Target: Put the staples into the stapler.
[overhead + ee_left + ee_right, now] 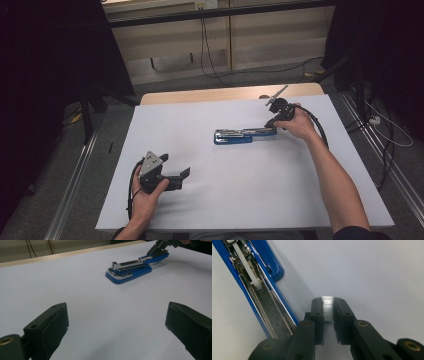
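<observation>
Staples, a short silvery strip of them (327, 307), are the work in hand, but the larger piece comes first: the blue-and-chrome metal stapler (240, 135) lies opened out flat near the middle of the white table top (240, 195), its loading channel bared. It looks heavy and rigid for its size, likely to stay put when nudged, though its glossy shell would be slippery; the blue base edges are probably the safest place to take it.

The strip sits just beside the stapler's open end, off to the person's right. I judge it light, stiff along its length yet brittle, apt to snap or shed if squeezed hard or bent. It is best pinched across its flat sides, as now.

The right gripper (327, 315) has its jaws drawn nearly together, clamped on that strip, whose top edge shows between the pads. The left gripper (117, 325) rests near the table's front left, jaws spread wide with nothing between them, well apart from the stapler.
</observation>
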Demonstrator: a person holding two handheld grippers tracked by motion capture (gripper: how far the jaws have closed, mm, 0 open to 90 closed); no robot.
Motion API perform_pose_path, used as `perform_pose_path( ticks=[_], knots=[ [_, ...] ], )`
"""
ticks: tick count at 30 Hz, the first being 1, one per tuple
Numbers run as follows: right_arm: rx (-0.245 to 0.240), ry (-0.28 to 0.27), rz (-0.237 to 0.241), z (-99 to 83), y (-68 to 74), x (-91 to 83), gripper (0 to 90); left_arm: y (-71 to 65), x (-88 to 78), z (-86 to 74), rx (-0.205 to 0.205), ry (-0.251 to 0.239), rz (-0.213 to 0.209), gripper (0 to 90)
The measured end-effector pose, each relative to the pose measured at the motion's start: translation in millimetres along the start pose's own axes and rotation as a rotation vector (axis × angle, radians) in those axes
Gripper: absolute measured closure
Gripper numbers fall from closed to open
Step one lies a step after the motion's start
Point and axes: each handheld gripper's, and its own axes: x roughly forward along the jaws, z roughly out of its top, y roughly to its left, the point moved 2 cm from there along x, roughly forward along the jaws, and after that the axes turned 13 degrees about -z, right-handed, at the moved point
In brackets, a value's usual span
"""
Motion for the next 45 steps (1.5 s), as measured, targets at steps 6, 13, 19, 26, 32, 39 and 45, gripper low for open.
perform_pose_path(
  ticks=[6,13,19,26,32,39,45],
  knots=[
    [0.017,-0.026,-0.027,-1.1,-3.9,-5.7,79.3,0.0,-0.1,0.1,0.0,-0.001,0.0,5.0],
    [0.046,-0.052,-0.042,-2.2,-6.5,-11.3,79.3,-0.6,-0.6,0.2,-0.002,-0.005,-0.001,4.9],
    [0.055,-0.083,-0.053,-0.9,-6.4,-16.6,79.3,-0.3,-1.7,0.6,0.004,-0.008,0.001,4.9],
    [0.077,-0.114,-0.058,-0.5,-7.0,-21.1,79.3,-0.3,-1.8,0.5,0.004,-0.008,0.002,4.9],
    [0.07,-0.14,-0.059,-0.2,-5.6,-24.7,79.3,-0.4,-1.7,0.6,0.003,-0.008,0.002,4.9],
    [0.07,-0.166,-0.052,2.0,-2.3,-29.5,79.3,-0.3,-2.2,0.6,0.001,-0.008,0.004,5.0],
    [0.067,-0.183,-0.051,4.3,0.8,-32.5,79.3,-0.2,-2.3,0.7,0.001,-0.007,0.005,5.0]
  ],
)
